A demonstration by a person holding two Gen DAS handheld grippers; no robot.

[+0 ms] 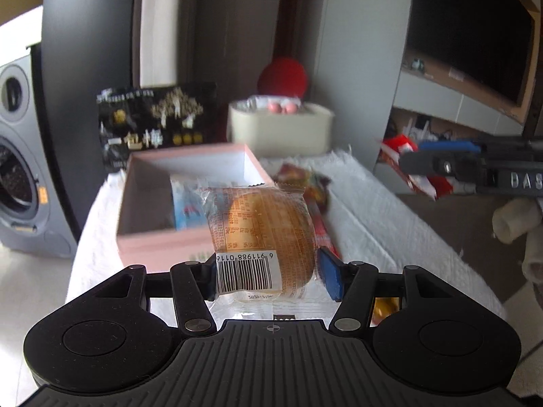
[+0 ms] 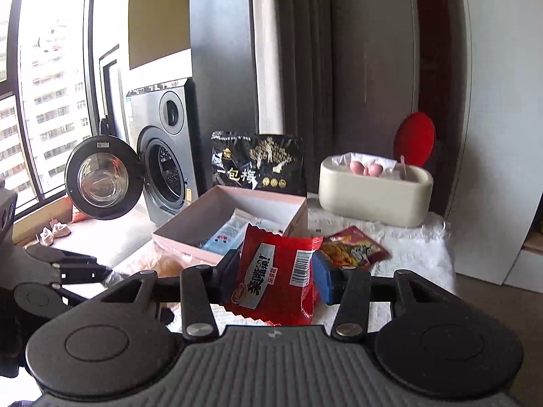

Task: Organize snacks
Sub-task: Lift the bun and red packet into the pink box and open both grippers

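My left gripper is shut on a clear-wrapped bun with a barcode and holds it just in front of the open pink box. The box holds a blue-and-white packet. My right gripper is shut on a red snack packet and holds it above the white towel, near the pink box. The right gripper also shows at the right edge of the left wrist view. A red-and-yellow snack packet lies on the towel right of the box.
A black plum bag stands behind the box. A cream tub with pink items sits at the back right of the towel-covered table. A washing machine with its door open stands to the left.
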